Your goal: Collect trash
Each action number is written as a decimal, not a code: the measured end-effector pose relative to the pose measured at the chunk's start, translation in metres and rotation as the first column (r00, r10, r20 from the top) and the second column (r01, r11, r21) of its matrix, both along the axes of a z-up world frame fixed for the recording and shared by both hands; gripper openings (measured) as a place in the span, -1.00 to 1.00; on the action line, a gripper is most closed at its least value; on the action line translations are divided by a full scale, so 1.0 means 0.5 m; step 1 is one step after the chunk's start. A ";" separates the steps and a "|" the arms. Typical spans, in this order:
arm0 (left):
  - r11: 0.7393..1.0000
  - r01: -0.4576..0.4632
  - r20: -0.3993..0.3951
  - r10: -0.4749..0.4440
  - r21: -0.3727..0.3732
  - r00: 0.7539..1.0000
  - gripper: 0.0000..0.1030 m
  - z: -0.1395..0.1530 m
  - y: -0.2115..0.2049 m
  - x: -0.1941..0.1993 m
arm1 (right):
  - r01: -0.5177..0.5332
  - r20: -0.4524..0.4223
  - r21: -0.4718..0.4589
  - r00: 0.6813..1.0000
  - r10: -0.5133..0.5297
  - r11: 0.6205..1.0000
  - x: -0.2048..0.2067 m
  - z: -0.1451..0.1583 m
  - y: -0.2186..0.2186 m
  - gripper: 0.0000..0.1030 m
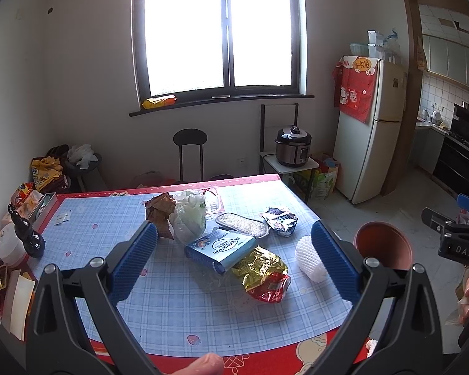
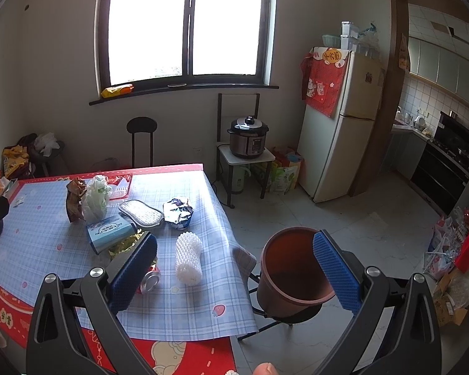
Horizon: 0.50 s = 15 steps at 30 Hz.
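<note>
While daylight is flooding the window (image 1: 219, 31), wrappers are lying scattered on the checked worktop (image 1: 178, 306). Both the left hand-held gripper (image 1: 234, 259) and the right hand-held gripper (image 2: 234, 268) are hanging released, a brown bin (image 2: 292, 268) standing at three o'clock.

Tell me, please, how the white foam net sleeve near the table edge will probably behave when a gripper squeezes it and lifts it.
The white foam net sleeve looks like open mesh, so it is probably very light and will squash between the pads. It lies on its side as a tube, so a push may roll it toward the brown bin side.
</note>
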State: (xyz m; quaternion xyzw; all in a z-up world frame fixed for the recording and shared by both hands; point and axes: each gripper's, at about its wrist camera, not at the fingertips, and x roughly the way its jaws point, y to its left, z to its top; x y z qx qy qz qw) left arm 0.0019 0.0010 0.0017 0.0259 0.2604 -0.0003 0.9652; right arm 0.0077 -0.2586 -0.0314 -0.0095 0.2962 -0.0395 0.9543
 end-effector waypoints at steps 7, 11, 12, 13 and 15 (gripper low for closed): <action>1.000 -0.007 0.004 0.007 -0.002 1.000 0.89 -0.001 -0.001 0.001 | -0.001 0.000 -0.001 1.000 0.001 1.000 0.002 0.001 0.001 0.91; 1.000 -0.009 0.004 0.009 -0.001 1.000 0.89 -0.003 -0.017 -0.001 | 0.001 0.002 0.003 1.000 -0.001 1.000 0.002 -0.002 -0.011 0.91; 1.000 -0.009 0.004 0.009 -0.001 1.000 0.89 -0.004 -0.022 -0.002 | 0.000 0.002 0.004 1.000 0.000 1.000 0.003 -0.002 -0.016 0.91; 1.000 -0.010 0.003 0.010 -0.004 1.000 0.89 -0.005 -0.027 -0.004 | -0.002 0.001 0.005 1.000 0.002 1.000 0.003 -0.003 -0.022 0.91; 1.000 -0.018 -0.006 0.018 -0.014 1.000 0.89 -0.007 -0.035 -0.005 | -0.009 -0.001 0.010 1.000 0.009 1.000 0.004 -0.006 -0.033 0.91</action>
